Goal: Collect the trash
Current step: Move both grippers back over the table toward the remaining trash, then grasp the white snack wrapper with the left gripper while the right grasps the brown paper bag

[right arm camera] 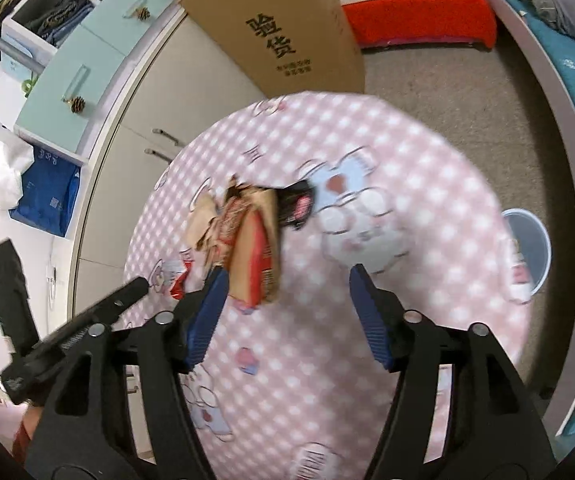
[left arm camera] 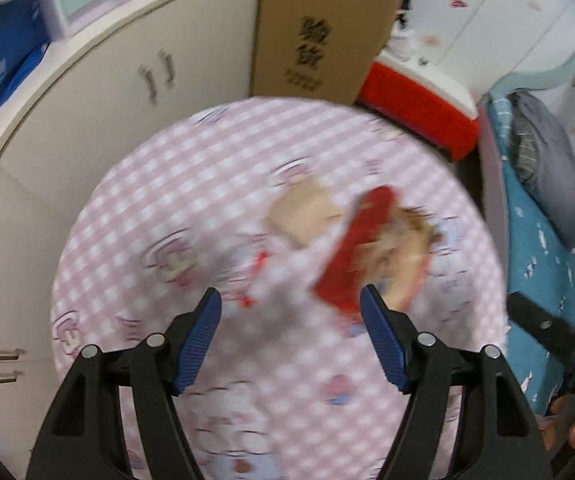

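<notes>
Left to right on the round checked table (right arm camera: 427,184): small red wrapper (right arm camera: 179,280) near the cabinet-side edge, then heaped torn cardboard and red snack packaging (right arm camera: 247,236), dark packet (right arm camera: 297,204) touching its far side, pale bin (right arm camera: 527,248) off the right rim. Left gripper (left arm camera: 290,300) and right gripper (right arm camera: 287,280) both wide, empty, above the cloth. Judged light, crushable, slippery film; best pinched at a stiff cardboard edge.

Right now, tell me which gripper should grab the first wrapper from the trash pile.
Probably the right gripper: its open jaws sit right beside the red-and-brown wrapper. The left gripper, also open, is over bare tablecloth.
</notes>
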The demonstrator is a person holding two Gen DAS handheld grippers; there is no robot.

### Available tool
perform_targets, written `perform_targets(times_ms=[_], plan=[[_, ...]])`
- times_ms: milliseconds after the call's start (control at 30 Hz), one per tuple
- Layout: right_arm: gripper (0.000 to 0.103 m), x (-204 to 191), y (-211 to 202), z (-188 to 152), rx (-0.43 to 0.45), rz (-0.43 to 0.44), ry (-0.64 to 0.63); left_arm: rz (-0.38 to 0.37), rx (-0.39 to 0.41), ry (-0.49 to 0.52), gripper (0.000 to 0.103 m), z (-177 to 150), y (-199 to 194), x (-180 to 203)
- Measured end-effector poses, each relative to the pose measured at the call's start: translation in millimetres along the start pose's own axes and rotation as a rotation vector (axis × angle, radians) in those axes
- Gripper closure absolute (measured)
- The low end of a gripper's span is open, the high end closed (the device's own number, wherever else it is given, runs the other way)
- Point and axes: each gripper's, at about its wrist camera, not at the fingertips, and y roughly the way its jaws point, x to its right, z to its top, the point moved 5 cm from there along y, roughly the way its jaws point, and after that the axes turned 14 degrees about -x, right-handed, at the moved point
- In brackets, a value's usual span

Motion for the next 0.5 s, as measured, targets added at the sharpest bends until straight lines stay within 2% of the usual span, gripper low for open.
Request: perform_targets(times_ms=[200, 300, 367, 433, 500], plan=[[0.033, -31, 38, 7, -0.037, 0.001, 0.026, -0.008, -0.077, -0.016, 0.033, 4, 37, -38], [0.025, -37, 54, 13, -0.039, -0.014, 0.071, -0.013, -0.089, -0.001, 0.033, 7, 50, -44], [0.022, -37, 65, 18, -0.039, -0.016, 0.110, -0.006, -0.095, 0.012, 0.037, 10, 57, -46], [0.022, -38, 78, 24, -0.057, -0.019, 0.142, -0.011, -0.108, 0.020, 0.050, 12, 63, -48], [0.021, -40, 89, 27, -0.075, -0.028, 0.149, -0.027, -0.117, 0.032, 0.056, 14, 68, -48]])
